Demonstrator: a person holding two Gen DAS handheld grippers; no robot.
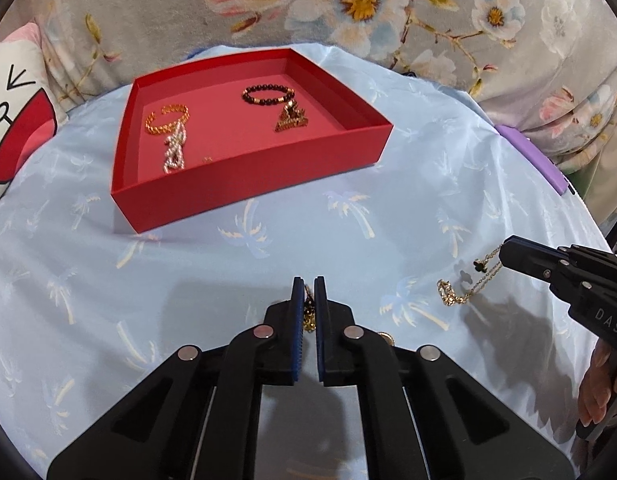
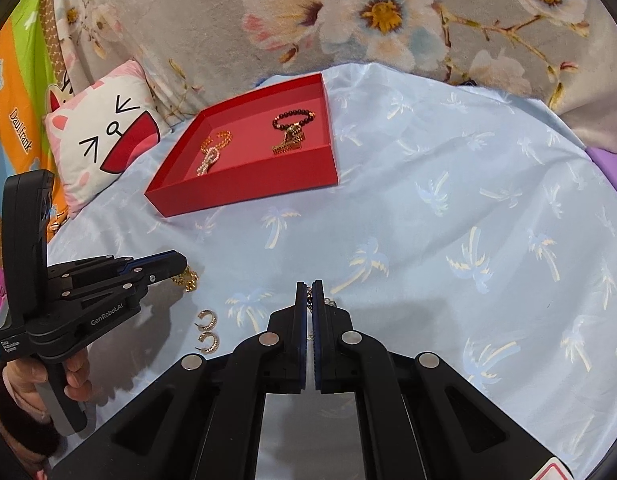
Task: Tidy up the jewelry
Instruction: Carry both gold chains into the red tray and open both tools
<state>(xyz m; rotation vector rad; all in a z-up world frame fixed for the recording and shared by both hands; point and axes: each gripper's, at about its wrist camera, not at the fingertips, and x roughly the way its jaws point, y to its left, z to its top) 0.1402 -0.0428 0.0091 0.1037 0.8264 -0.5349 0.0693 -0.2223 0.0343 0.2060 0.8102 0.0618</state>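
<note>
- Left wrist view: the left claw [image 1: 308, 286] is clenched on a dark-and-gold chain piece [image 1: 309, 312], which hangs in the narrow gap between its blue pads, near the bottom centre.
- At the right edge the right claw [image 1: 508, 254] is clenched on a thin gold necklace [image 1: 466, 286] with a small dark clover charm; the chain trails down onto the light blue palm-print cloth [image 1: 348, 240].
- The red tray [image 1: 244, 192] sits farther off, left of centre. In its left half a gold twisted bracelet [image 1: 166, 118] touches a pearl-and-gold chain [image 1: 174, 152]; in its right half a dark beaded bracelet [image 1: 266, 94] lies just beside a gold triangular piece [image 1: 290, 118].
- Right wrist view: two gold hoop earrings [image 2: 208, 332] lie side by side on the cloth, near and left, between the two claws.
- Far left of the tray a cartoon-face pillow [image 2: 104, 136] leans against a floral blanket [image 2: 348, 12].
- A purple object [image 1: 536, 156] shows at the cloth's right edge; what it is cannot be told.
</note>
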